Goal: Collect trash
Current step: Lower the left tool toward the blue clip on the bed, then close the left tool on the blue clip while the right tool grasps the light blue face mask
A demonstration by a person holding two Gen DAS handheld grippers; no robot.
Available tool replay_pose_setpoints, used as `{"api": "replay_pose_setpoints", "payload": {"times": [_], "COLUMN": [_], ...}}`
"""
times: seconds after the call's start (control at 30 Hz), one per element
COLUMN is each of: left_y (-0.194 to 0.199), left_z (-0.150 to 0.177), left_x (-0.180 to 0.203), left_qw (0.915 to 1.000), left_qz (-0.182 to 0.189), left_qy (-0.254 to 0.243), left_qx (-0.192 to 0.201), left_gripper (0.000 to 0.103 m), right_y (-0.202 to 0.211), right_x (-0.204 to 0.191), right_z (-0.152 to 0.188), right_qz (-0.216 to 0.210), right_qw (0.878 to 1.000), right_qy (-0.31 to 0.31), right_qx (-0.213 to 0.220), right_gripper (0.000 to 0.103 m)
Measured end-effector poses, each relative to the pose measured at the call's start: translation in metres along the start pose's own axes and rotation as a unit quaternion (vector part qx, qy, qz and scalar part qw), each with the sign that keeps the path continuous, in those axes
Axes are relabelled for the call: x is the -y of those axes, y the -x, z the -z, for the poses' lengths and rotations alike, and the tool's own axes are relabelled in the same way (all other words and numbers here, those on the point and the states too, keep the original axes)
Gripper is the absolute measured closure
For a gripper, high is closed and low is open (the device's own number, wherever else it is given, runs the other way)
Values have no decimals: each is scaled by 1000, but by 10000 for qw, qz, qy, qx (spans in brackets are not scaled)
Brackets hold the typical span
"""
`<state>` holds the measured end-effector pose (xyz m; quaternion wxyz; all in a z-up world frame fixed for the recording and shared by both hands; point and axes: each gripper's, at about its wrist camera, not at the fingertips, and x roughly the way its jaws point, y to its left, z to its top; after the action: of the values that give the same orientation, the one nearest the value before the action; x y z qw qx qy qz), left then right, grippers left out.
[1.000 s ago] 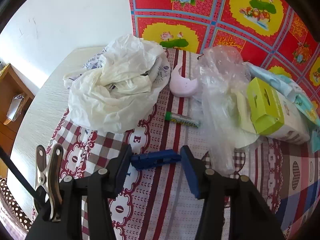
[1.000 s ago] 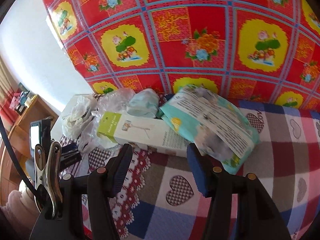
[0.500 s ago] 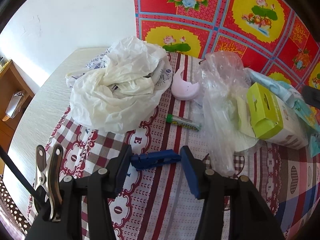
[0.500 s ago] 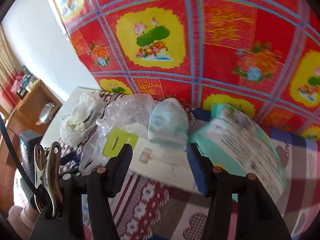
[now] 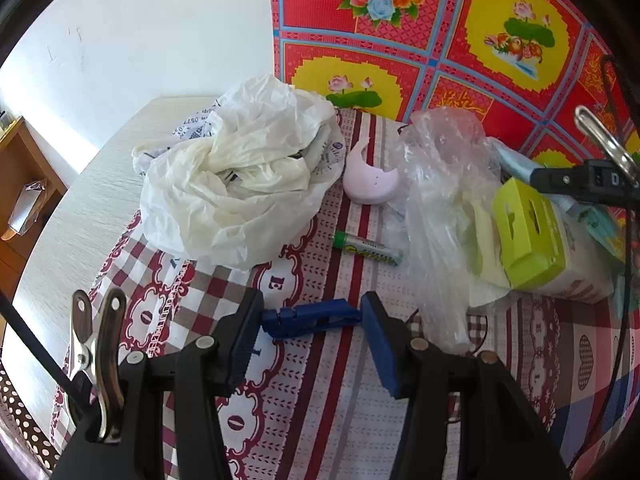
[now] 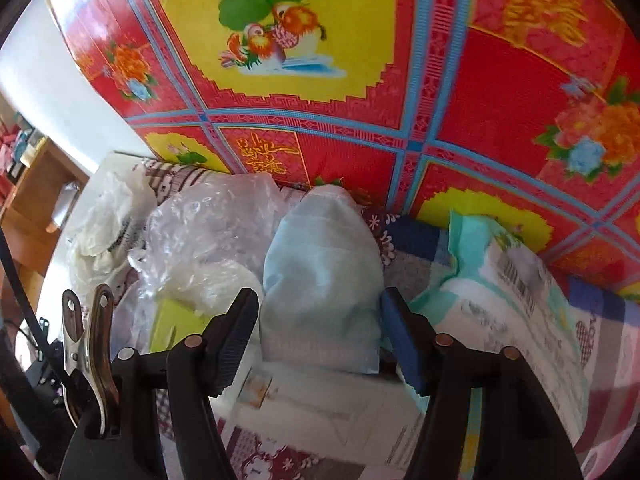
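the left tool (image 5: 310, 320) points down at the table (image 5: 80, 216), which carries a patterned cloth (image 5: 328, 400) in dark red, white and checks. a small blue plastic piece (image 5: 316, 322) lies on the cloth between its two blue pads. the ends of the piece reach to both pads, but i cannot tell if the pads press on it or only stand beside it.

behind this, a crumpled white plastic bag (image 5: 240, 188) sits near the far left part of the cloth. to the right of it lies a pale pink curved piece (image 5: 370, 184), and just in front of that a small green and white tube (image 5: 368, 246) lies on its side. further right is a clear crumpled plastic bag (image 5: 444, 184), and it touches a white box with a lime green end (image 5: 528, 236).

the right tool (image 6: 318, 322) is over a pale blue soft packet (image 6: 320, 280), which rests on the white box (image 6: 320, 400) near the red flowered sheet (image 6: 400, 80) on the wall. its jaws have just been opening, and the packet is between them. the left pad stands apart from the packet; the right pad looks very close to its edge, with no visible squeeze. to the right lies a turquoise and white printed pack (image 6: 512, 292); to the left, the clear bag (image 6: 208, 232).
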<state>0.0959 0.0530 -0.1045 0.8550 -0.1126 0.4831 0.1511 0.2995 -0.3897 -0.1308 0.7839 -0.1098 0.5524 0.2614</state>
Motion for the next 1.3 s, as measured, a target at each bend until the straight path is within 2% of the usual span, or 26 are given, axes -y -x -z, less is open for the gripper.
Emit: {"api": "replay_pose_setpoints", "payload": {"times": [0.13,0.2,0.4,0.57,0.73,1.03,1.3], "left_y": [2,2,1,2,6,33,60], "left_z": [1,2,0,-2,-6,-9,-5], "left_x": [0,0,0,-3,-8,-6,18], "left_qw": [10000,10000,10000,9999,9997,9995,9997], "left_qz": [16,13,-18,56,45,140,250], "left_qy": [7,14,13,95,202,238,-45], "left_qx": [3,6,-40,-114,-156,-118,-14], "left_gripper": [50,50,50,50,50,50,50], "right_y": [-5,-7,-6,5,28,67,106], "right_x": [1,2,1,5,8,11,17], "right_z": [-5,-8,-6,-4,1,19,45], "right_qz": [-48,-179,-134,-165,-325,-660,-931], "right_qw": [10000,9998,9998,9996,9981,9944,9883], "right_qy": [-44,-117,146,60,-77,-260,-404], "right_qx": [-30,-22,-49,201,510,784,1141], "right_gripper": [41,58,83,88,89,89,89]}}
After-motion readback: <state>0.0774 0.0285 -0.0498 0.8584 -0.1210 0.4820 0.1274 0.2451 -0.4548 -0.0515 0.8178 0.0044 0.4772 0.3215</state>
